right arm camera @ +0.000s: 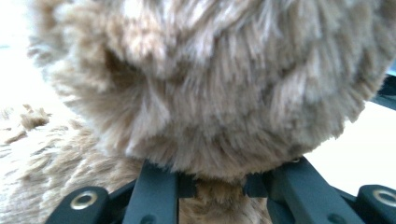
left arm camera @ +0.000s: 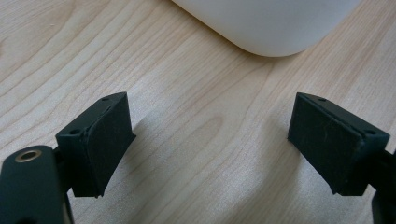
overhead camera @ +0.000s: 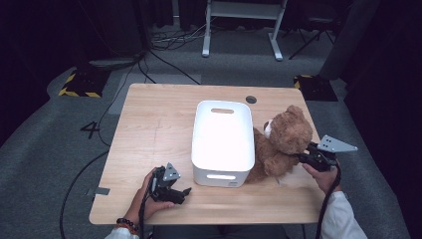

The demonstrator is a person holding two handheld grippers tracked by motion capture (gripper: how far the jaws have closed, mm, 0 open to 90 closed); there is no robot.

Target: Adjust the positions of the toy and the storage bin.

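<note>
A brown teddy bear (overhead camera: 281,142) sits upright on the wooden table (overhead camera: 149,129), leaning against the right wall of a white plastic bin (overhead camera: 199,134). My right gripper (overhead camera: 303,157) comes in from the right and is shut on the fur at the side of the bear's head. In the right gripper view the bear's fur (right arm camera: 210,84) is pinched between the jaws of the right gripper (right arm camera: 210,179). My left gripper (overhead camera: 181,194) rests low on the table by the bin's front left corner. In the left gripper view the left gripper (left arm camera: 210,116) is open and holds nothing, with the bin's corner (left arm camera: 271,23) just ahead.
The bin has a handle slot (overhead camera: 222,110) at its far end, and its inside looks washed out. A round cable hole (overhead camera: 251,99) sits near the table's far edge. Cables (overhead camera: 164,64) and a desk frame (overhead camera: 244,30) stand on the grey floor beyond.
</note>
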